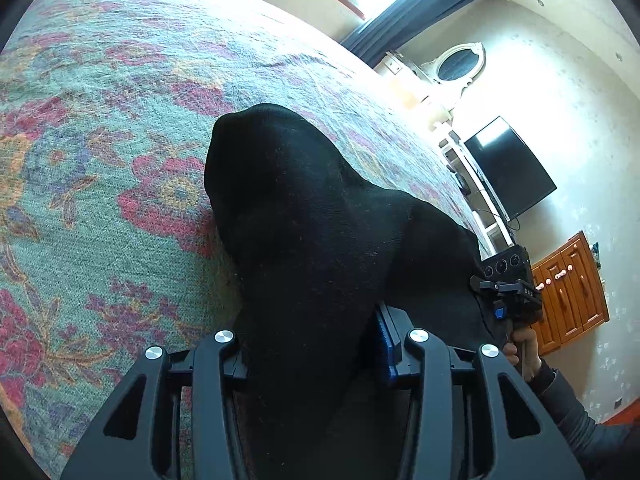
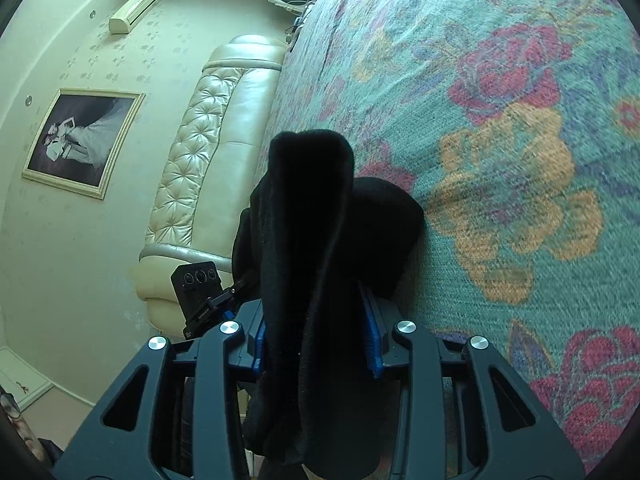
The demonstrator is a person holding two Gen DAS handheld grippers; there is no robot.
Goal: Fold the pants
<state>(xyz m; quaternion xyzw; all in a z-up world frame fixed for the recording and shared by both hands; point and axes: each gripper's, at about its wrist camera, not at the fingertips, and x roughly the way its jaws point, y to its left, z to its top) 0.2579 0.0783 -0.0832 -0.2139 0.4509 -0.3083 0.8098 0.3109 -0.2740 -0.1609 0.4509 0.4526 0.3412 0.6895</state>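
The black pants (image 1: 320, 216) are bunched between the fingers of the left gripper (image 1: 316, 352) and the right gripper (image 2: 316, 344), over the flowered bed (image 1: 120, 120); both seem grasped. The cloth is best laid down evenly; the edges should be matched before any release.

1. the pants (image 1: 312, 216) are black knit cloth, matt, with small lint specks.
2. the bed cover (image 1: 120, 128) is woven cloth, rough, with a flower pattern.
3. the left gripper (image 1: 316, 356) is matt black plastic with shiny metal screws.
4. the headboard (image 2: 208, 148) looks like glossy cream leather, tufted.
5. the cabinet (image 1: 572, 292) is glossy brown wood.
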